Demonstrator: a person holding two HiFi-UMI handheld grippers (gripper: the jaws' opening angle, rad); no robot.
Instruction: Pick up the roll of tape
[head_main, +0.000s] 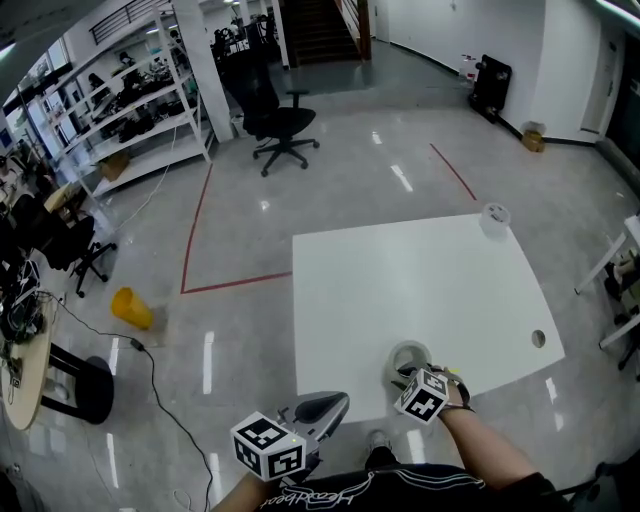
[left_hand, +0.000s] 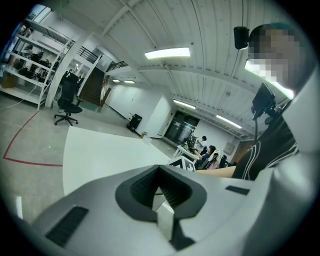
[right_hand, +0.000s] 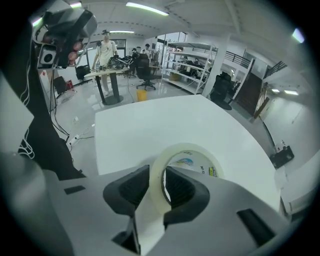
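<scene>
Right gripper jaws are clamping the wall of the roll of tape: one pad is sitting inside the ring, the other outside, and both are pressing on the band. I'm reading the roll as lying flat on the white table, close to the near edge and right of its middle; I can't tell whether it is clear of the surface. The gripper is pointing steeply down onto it, and its marker cube is showing just off the near edge. Left gripper jaws are sitting together with nothing between them; it is hanging at the near left corner of the table, well apart from the roll. A small clear round thing is standing at the far right corner; I can't make out what it is.
</scene>
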